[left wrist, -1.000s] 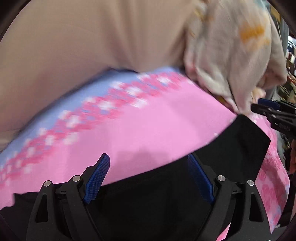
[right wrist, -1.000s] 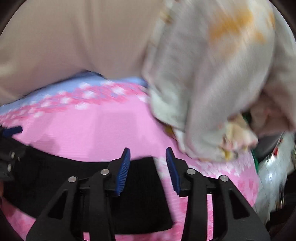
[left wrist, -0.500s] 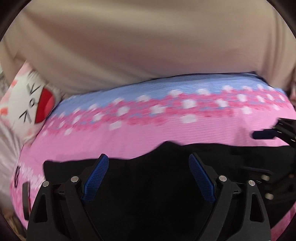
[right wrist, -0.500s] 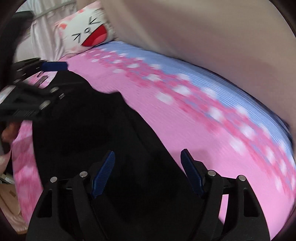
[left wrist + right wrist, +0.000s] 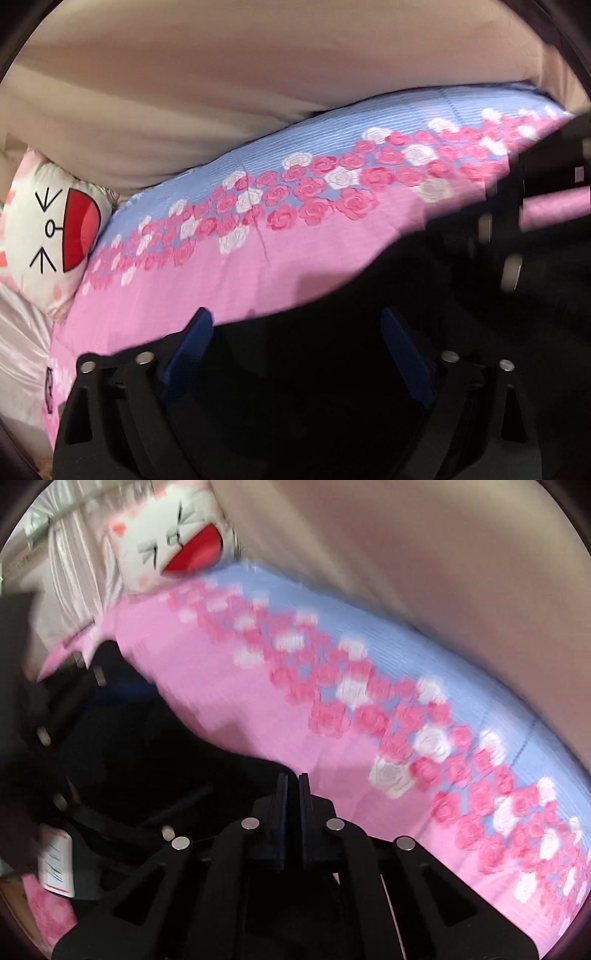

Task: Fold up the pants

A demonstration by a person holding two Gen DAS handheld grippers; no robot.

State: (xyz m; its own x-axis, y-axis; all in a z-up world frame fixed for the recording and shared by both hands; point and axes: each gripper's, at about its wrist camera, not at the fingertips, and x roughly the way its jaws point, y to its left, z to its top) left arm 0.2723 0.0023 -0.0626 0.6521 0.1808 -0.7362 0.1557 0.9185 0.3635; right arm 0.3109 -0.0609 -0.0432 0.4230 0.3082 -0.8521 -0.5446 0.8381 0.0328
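- While my left gripper (image 5: pixel 295 354) has just spread wide, empty, the black pants (image 5: pixel 332 387) lie beneath it on the pink bedspread (image 5: pixel 258 266).
- They look soft, light and floppy; I'd pinch an edge.
- My right gripper (image 5: pixel 292 797) has just clenched, seemingly on the pants' edge at 12 o'clock.

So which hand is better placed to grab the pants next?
Left. The left gripper hangs wide open over the black pants; the right gripper has just been closing at their edge, cloth between unclear.
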